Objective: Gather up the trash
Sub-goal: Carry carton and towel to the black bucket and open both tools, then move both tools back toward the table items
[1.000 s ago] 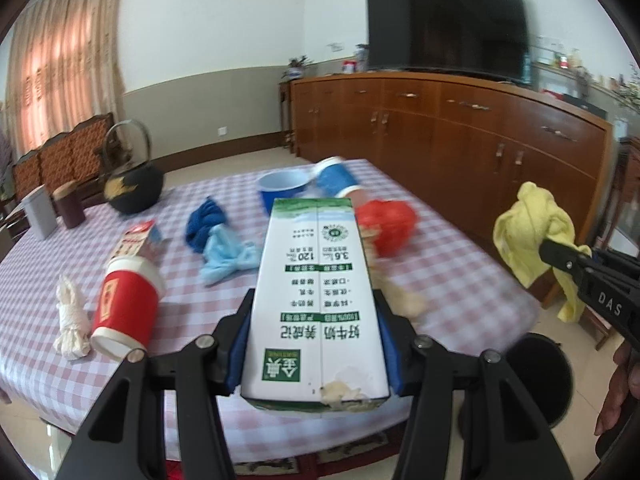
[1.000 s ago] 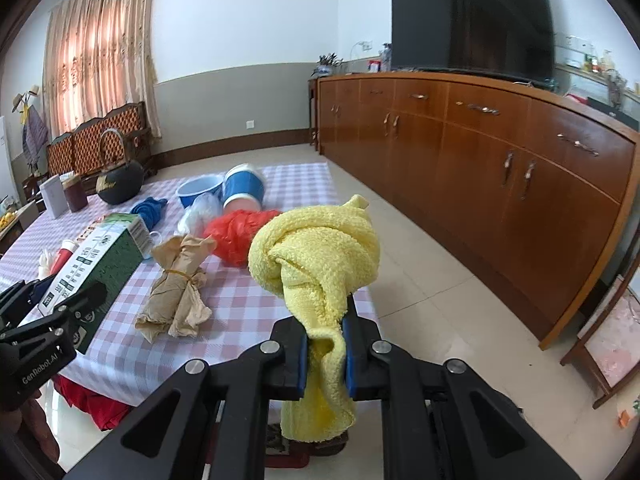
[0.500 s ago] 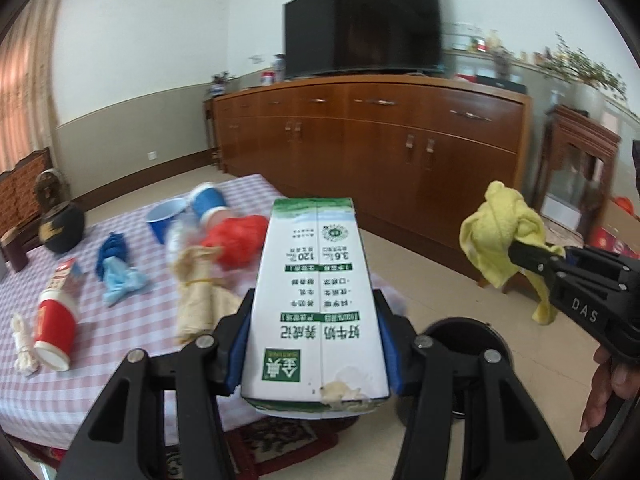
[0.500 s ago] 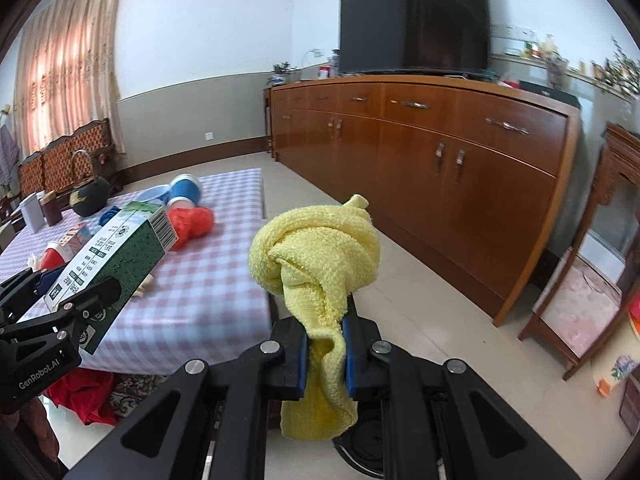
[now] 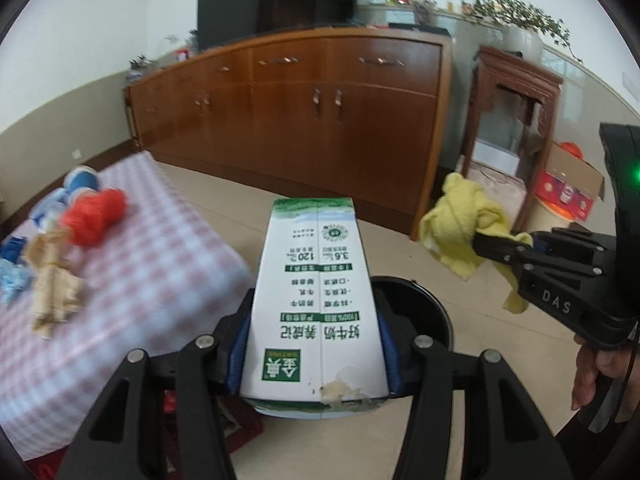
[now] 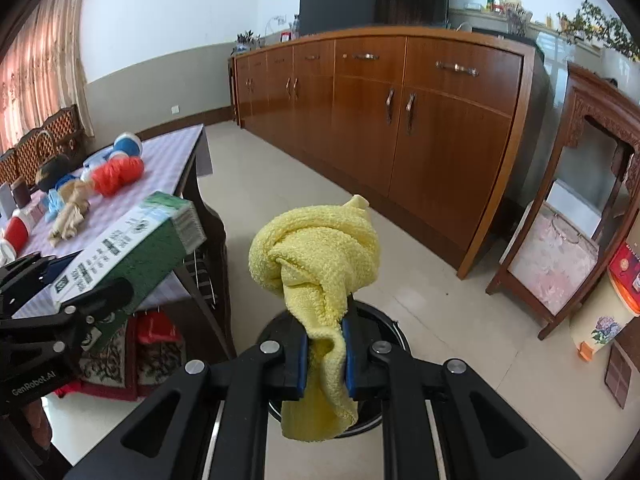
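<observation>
My left gripper [image 5: 314,350] is shut on a white and green milk carton [image 5: 316,292], held lengthwise between its blue pads. The carton [image 6: 132,240] also shows at the left of the right wrist view. My right gripper [image 6: 325,354] is shut on a knotted yellow cloth [image 6: 316,256], whose tail hangs below the pads. The left wrist view shows that cloth [image 5: 464,228] at the right. A round black bin [image 5: 420,300] stands on the floor under the carton; its rim [image 6: 384,320] peeks out behind the cloth.
The checked table [image 5: 168,264] at the left holds a red bag [image 5: 96,212], a brown paper bundle [image 5: 52,284], blue items and a red cup [image 6: 16,232]. A long wooden cabinet [image 6: 420,128] lines the wall. A carved stand [image 6: 580,216] is at the right.
Both grippers have swung away from the table toward the floor, still holding the carton and the cloth. The black bin has come into view beneath them.
</observation>
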